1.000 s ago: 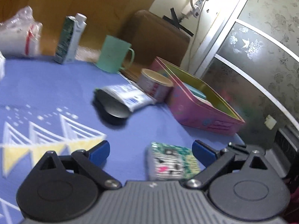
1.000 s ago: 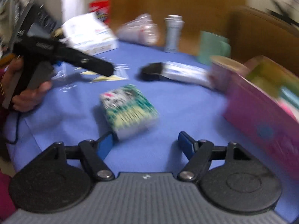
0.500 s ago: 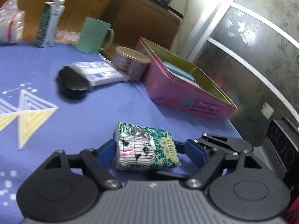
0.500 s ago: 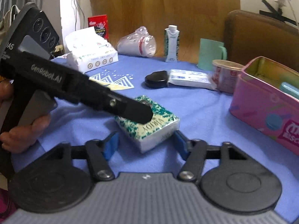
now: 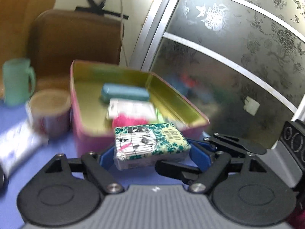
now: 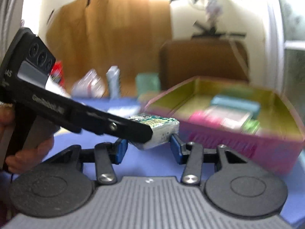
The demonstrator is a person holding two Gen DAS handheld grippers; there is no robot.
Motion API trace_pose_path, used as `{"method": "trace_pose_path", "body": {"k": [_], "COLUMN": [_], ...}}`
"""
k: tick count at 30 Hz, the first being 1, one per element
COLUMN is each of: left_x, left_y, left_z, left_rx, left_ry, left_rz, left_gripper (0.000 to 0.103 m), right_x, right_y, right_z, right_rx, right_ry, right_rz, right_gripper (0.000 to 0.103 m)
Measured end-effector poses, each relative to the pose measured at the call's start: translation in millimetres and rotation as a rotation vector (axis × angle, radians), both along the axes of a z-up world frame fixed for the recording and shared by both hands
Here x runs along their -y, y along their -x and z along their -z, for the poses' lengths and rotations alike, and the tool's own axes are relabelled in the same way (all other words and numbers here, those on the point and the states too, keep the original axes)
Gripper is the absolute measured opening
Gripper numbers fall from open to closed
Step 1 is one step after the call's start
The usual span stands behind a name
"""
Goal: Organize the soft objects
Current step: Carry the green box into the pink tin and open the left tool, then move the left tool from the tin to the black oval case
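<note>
We see our left gripper point(image 5: 152, 155) clamped on the green tissue pack point(image 5: 149, 144), held above the blue cloth point(image 5: 63, 148), the pink tin point(image 5: 91, 133) at twelve o'clock. Our right gripper point(image 6: 146, 149) stands apart, flanking the pack's end; contact unclear.

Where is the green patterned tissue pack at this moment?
In the left wrist view, the tissue pack sits clamped in the left hand-held gripper, just before the pink tin.
</note>
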State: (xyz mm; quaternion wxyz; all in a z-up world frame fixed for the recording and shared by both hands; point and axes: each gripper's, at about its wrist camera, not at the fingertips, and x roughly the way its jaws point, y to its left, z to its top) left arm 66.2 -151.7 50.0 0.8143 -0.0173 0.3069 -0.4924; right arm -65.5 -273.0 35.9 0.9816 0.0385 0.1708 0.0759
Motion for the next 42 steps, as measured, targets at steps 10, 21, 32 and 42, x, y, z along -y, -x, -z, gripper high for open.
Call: {"method": "trace_pose_path", "body": {"k": [10, 21, 32, 42], "left_x": [46.6, 11.7, -55.1, -111.6], "left_y": [-50.9, -18.1, 23.6, 27.6], "left_z": [8.9, -0.7, 26.4, 58.7], "left_rx": [0.067, 0.106, 0.077, 0.061], "left_ry": [-0.097, -0.004, -0.059, -0.250], "left_rz": [-0.164, -0.200, -0.260, -0.409], "left_gripper": [0.101, 0.101, 0.102, 0.102], "right_x": [21.6, 27.4, 6.9, -33.9], "right_y": [-88.6, -64.7, 6.2, -19.2], "right_z": [11.7, 19.6, 30.7, 44.9], "right_rx": [-0.066, -0.026, 0.017, -0.193], "right_ry": [0.023, -0.078, -0.103, -0.074], "right_rz": [0.101, 0.196, 0.233, 0.091], "right_gripper": [0.053, 0.062, 0.062, 0.054]}}
